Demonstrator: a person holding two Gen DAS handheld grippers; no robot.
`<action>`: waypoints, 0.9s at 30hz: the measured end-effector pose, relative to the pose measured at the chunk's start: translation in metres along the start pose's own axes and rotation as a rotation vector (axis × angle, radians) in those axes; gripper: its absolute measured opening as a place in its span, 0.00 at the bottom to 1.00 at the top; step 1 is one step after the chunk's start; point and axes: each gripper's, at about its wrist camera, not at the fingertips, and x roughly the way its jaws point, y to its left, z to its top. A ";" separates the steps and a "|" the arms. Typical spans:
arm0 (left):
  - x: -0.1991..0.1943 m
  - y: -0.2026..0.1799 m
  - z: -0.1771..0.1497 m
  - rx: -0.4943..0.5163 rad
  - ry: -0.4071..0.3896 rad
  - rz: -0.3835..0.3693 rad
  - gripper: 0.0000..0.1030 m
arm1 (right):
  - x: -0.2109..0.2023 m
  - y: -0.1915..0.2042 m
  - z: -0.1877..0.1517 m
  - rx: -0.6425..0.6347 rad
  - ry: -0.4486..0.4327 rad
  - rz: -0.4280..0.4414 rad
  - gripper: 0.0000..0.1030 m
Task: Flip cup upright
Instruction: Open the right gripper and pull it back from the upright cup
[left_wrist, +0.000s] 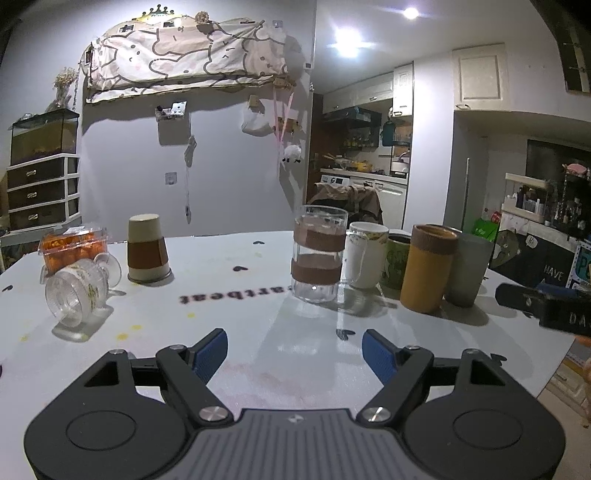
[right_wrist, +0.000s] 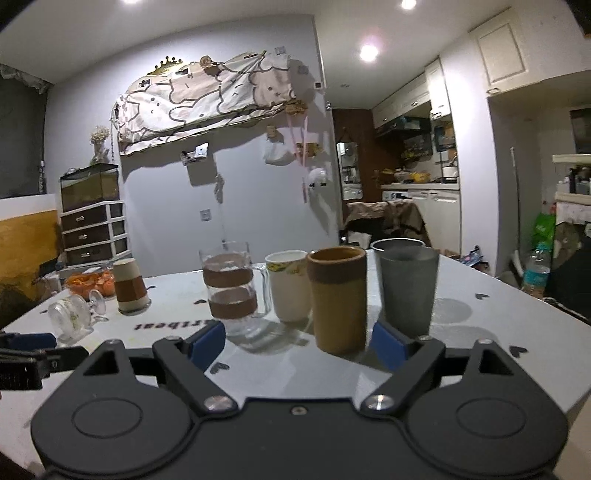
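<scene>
- The left gripper (left_wrist: 293, 352) hovers low over the white table (left_wrist: 240, 302) with its blue pads spread wide and nothing between them; the same holds for the right gripper (right_wrist: 298, 341), whose jaws stand apart and empty.
- Two vessels are not upright. A paper cup with a brown sleeve (left_wrist: 147, 249) stands mouth-down at about 10 o'clock from the left gripper, and a small footed glass cup (left_wrist: 79, 286) lies on its side just beside it, toward 9 o'clock, mouth facing the camera.
- A clear box of orange fruit (left_wrist: 74, 245) sits right behind the toppled glass.
- From the right wrist view both lie far over at 10 o'clock: the inverted paper cup (right_wrist: 130, 286) and the fallen glass (right_wrist: 74, 317).
- Already standing upright, in a row from 12 to 2 o'clock of the left gripper: a glass mug with brown bands (left_wrist: 319, 253), a white mug (left_wrist: 365, 253), a green mug (left_wrist: 397, 262), a mustard tumbler (left_wrist: 428, 267) and a grey tumbler (left_wrist: 469, 267).
- My reading: those five look finished, and the two on the left are what is left. Neither is touched, so the present flip has not yet begun.
- The left gripper is the nearer one; I cannot tell which cup is meant.
</scene>
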 end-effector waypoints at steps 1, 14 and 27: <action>0.000 -0.002 -0.002 -0.001 0.000 0.007 0.80 | -0.002 0.002 -0.003 -0.008 -0.003 -0.009 0.86; 0.004 -0.009 -0.023 -0.032 0.016 0.073 1.00 | -0.013 0.010 -0.031 -0.046 -0.006 -0.091 1.00; -0.004 -0.011 -0.023 -0.026 -0.009 0.087 1.00 | -0.016 0.015 -0.033 -0.071 -0.030 -0.116 1.00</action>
